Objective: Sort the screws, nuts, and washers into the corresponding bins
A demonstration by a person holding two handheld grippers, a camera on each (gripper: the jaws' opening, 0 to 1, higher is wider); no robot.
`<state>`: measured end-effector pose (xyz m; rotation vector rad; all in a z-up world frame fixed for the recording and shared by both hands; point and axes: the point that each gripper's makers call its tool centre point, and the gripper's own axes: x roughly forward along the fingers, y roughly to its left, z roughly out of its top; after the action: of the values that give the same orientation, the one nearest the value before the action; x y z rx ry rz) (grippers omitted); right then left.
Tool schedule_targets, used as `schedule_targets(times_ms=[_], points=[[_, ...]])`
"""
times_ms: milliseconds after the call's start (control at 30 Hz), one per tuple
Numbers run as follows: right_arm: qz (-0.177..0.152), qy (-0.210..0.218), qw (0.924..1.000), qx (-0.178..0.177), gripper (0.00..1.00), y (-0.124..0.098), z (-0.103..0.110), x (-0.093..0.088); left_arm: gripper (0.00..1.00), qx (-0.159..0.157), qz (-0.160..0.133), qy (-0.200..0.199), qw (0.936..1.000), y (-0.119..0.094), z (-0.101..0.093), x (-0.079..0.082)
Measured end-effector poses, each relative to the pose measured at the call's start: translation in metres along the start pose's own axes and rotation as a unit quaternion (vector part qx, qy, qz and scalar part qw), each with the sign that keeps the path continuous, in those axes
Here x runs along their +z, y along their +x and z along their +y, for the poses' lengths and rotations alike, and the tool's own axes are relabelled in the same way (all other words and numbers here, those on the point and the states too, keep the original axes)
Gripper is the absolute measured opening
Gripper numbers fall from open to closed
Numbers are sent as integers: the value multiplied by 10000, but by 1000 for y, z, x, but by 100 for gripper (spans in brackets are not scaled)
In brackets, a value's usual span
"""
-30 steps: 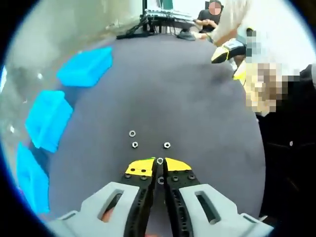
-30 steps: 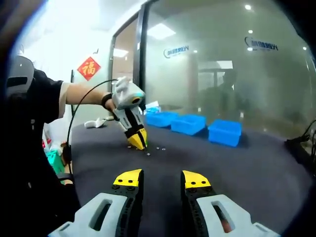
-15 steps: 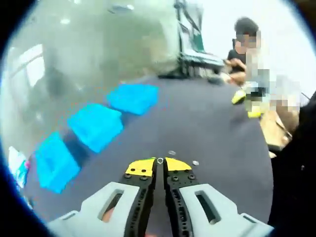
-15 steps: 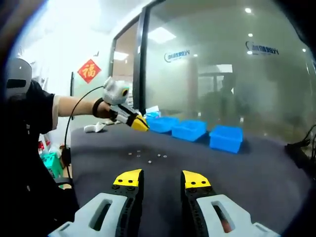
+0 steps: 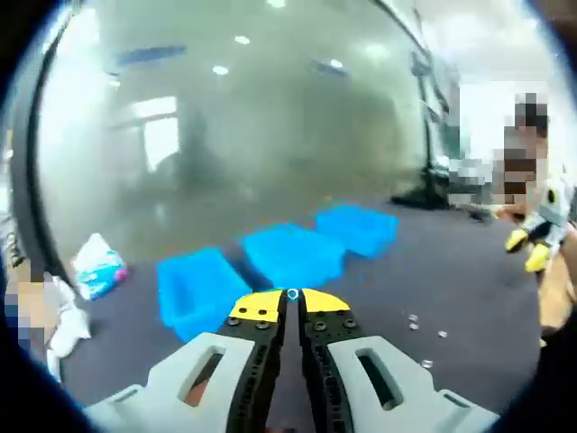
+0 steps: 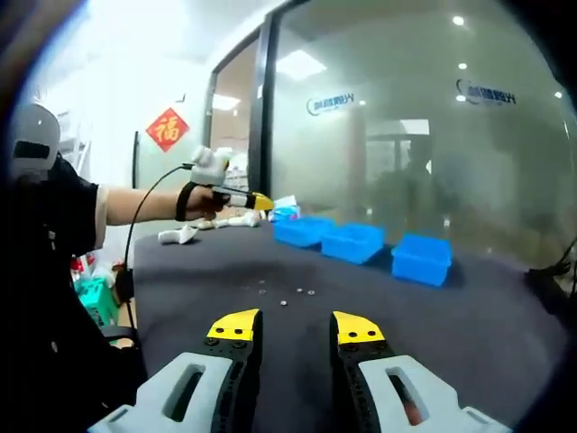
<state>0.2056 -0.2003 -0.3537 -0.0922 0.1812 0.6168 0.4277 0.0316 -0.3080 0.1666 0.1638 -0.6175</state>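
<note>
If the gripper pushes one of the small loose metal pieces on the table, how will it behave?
The loose metal pieces look tiny, so probably light. They seem to lie flat on the dark table, so likelier to slide than roll. Their thinness may make gripping them awkward.

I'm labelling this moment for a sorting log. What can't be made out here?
- Left tongs: a tiny ring shows at the shut tips; nut or washer, too small to tell.
- Loose parts on the table: specks, types unreadable.
- Blue bins: contents hidden by their walls; in the left gripper view, blurred.

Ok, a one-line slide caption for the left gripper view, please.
Left gripper, shut on a small nut, points toward three blue bins on the dark table.
</note>
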Motion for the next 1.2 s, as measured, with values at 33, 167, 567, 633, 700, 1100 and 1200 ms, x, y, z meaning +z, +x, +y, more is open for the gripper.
schedule_targets(times_ms=[33,167,567,633,700,1100,1200], points=[[-13,9,10000,6,26,0,1,1,5,112,-52,-21,9999,1,7,1],[-8,17,10000,28,26,2,3,1,5,265,-78,-20,9996,9,22,0],[45,119,9999,107,26,7,6,-7,5,871,200,-437,9950,58,85,-7],[32,129,9998,117,26,8,7,-7,5,935,237,-446,9943,65,91,-6],[22,147,9998,123,26,8,7,-7,5,999,294,-408,9937,71,96,-6],[-20,196,9998,94,26,4,4,-6,5,910,425,-371,9943,96,95,-11],[-7,190,9998,94,26,4,4,-8,8,925,415,-369,9942,97,92,-13]])
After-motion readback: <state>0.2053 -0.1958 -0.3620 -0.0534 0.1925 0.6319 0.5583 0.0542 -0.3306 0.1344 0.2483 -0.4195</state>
